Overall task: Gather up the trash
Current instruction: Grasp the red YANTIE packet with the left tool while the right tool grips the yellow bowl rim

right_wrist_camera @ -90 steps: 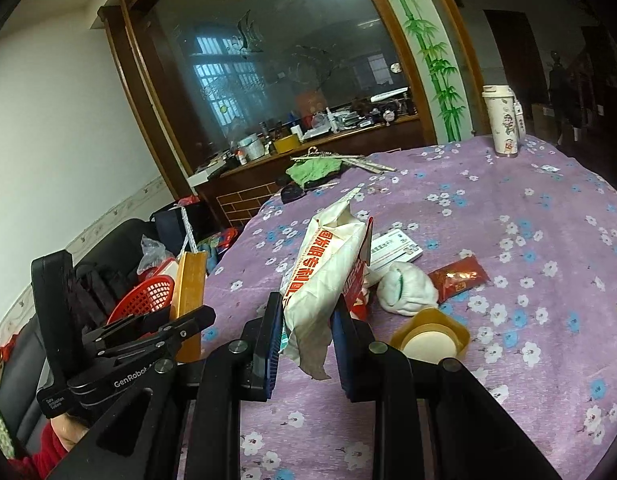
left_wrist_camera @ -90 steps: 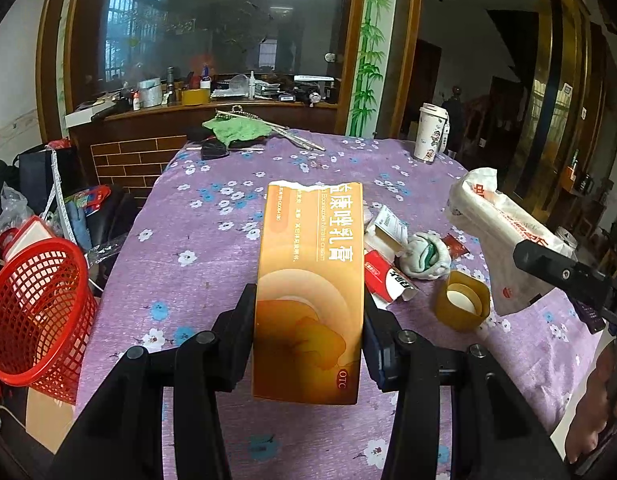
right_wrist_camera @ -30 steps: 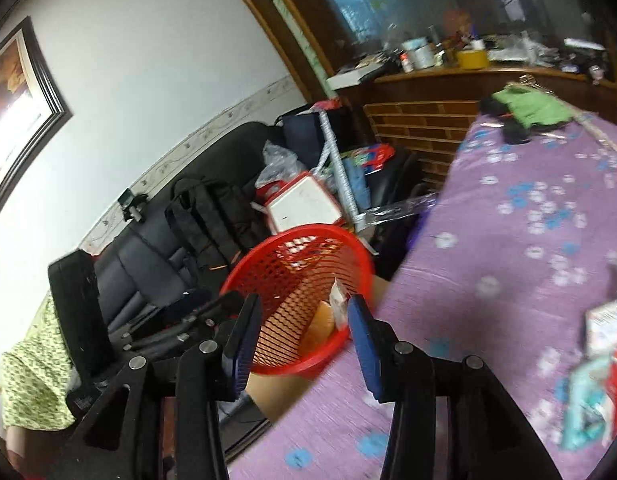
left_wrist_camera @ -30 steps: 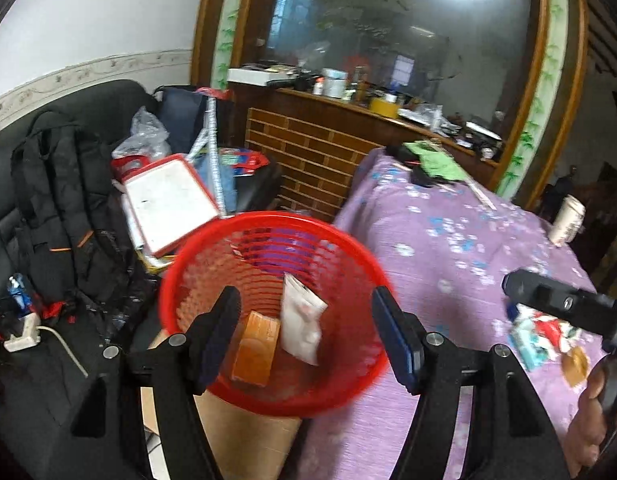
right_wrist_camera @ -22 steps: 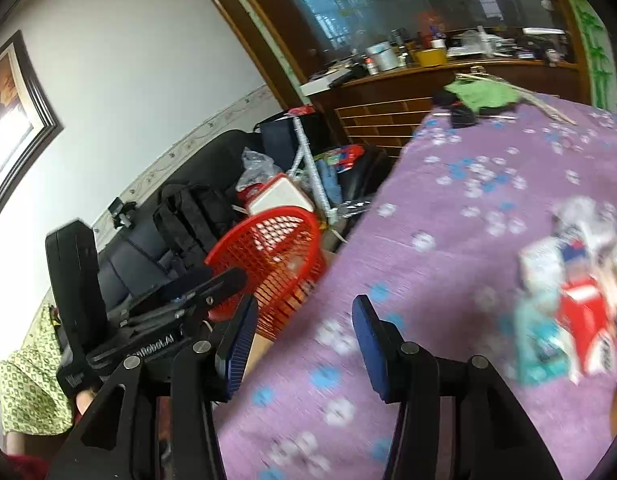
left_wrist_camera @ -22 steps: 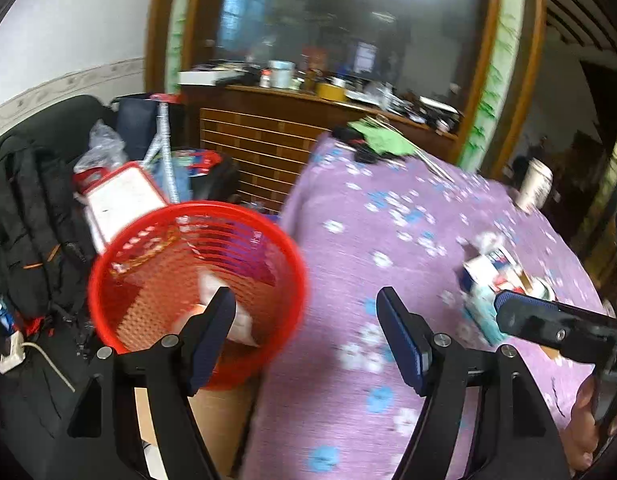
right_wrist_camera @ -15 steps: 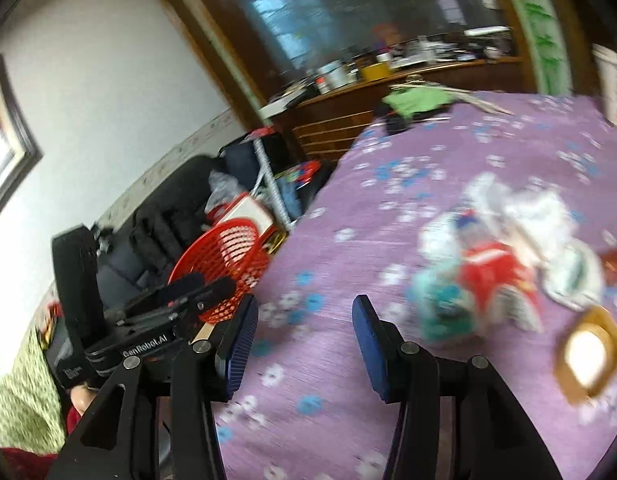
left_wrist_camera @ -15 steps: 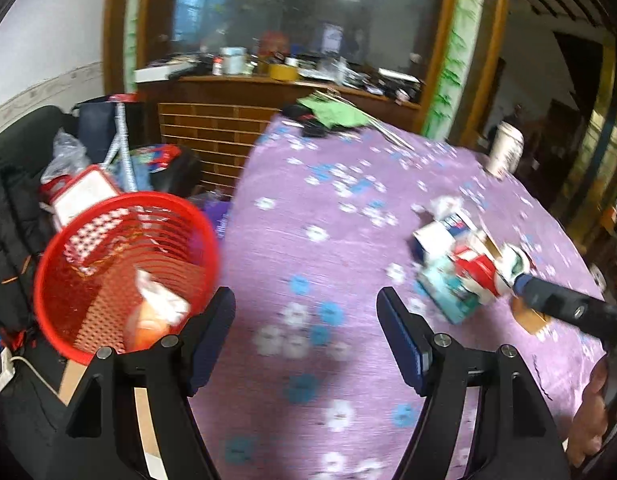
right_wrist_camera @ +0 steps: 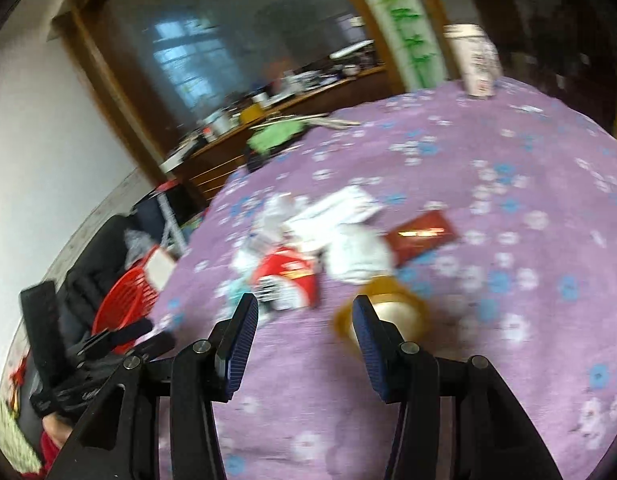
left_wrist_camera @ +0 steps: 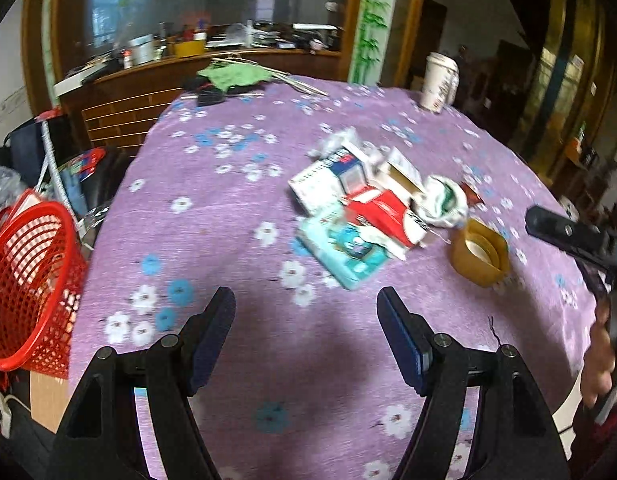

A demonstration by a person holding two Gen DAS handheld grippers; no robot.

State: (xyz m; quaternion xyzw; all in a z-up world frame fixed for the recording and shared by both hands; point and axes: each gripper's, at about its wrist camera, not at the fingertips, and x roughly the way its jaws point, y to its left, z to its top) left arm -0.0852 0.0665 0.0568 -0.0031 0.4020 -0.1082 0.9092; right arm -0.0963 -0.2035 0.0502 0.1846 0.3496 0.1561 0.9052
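Note:
A heap of trash lies on the purple flowered tablecloth (left_wrist_camera: 236, 208): a red and white carton (left_wrist_camera: 384, 214), a teal packet (left_wrist_camera: 344, 250), a white box (left_wrist_camera: 320, 186), a crumpled white and green wad (left_wrist_camera: 444, 200) and a roll of brown tape (left_wrist_camera: 478, 258). My left gripper (left_wrist_camera: 306, 320) is open and empty, above the cloth short of the heap. My right gripper (right_wrist_camera: 304, 320) is open and empty, close to the red carton (right_wrist_camera: 286, 276) and the tape roll (right_wrist_camera: 392, 316). The red mesh basket (left_wrist_camera: 26, 280) stands off the table's left edge.
A paper cup (left_wrist_camera: 438, 82) stands at the table's far side. A green cloth (left_wrist_camera: 232, 74) and a dark object lie at the far left corner. A red foil wrapper (right_wrist_camera: 422, 236) lies right of the heap. Bags and a sofa crowd the floor beside the basket (right_wrist_camera: 126, 294).
Both grippers let an orange box and a white bag fall into the red basket, then swung right, back over the table toward the heap. Both are now open and empty.

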